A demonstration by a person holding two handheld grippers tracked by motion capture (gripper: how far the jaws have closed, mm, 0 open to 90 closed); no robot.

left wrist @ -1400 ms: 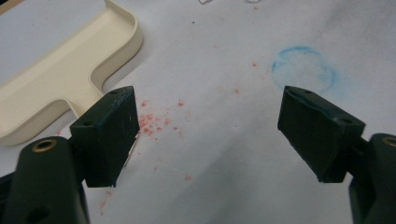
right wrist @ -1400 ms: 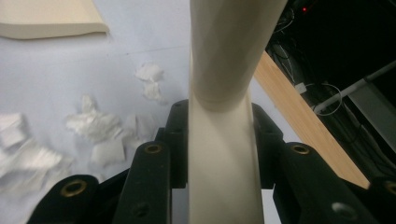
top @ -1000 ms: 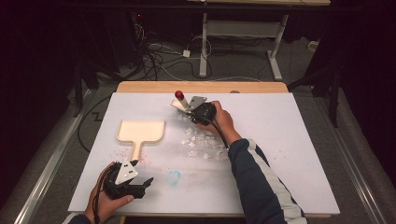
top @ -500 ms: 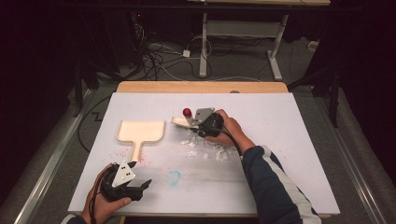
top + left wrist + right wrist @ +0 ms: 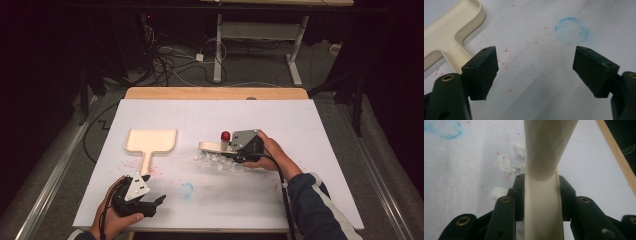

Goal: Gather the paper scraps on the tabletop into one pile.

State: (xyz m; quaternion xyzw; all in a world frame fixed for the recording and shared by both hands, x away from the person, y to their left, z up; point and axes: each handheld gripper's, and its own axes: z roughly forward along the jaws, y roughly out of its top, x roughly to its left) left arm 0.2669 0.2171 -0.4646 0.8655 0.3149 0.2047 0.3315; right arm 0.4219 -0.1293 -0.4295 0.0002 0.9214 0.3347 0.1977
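Looking down on the white worktop [image 5: 310,150], I see it resting on a wooden table whose bare strip shows along the far edge, with a dark room beyond: grey floor, tangled cables [image 5: 170,60] and the legs of a white stand [image 5: 260,45] behind.

A cream dustpan [image 5: 149,142] lies flat toward the left side of the worktop, its handle pointing to the near edge. Red specks [image 5: 150,167] dot the sheet around that handle, and a faint blue ring [image 5: 186,190] is smudged on the sheet near the middle of the near edge.

My right gripper [image 5: 237,150], near the centre of the worktop, is clamped on the cream handle of a brush [image 5: 544,182]; the handle runs straight up between the jaws in the right gripper view. A red knob [image 5: 225,135] stands just beside the gripper's grey plate. White crumbs [image 5: 217,160] lie scattered on the sheet just under and beside the brush.

My left gripper [image 5: 535,70] rests near the near-left corner, jaws wide apart, nothing between them, pointing toward the blue ring.
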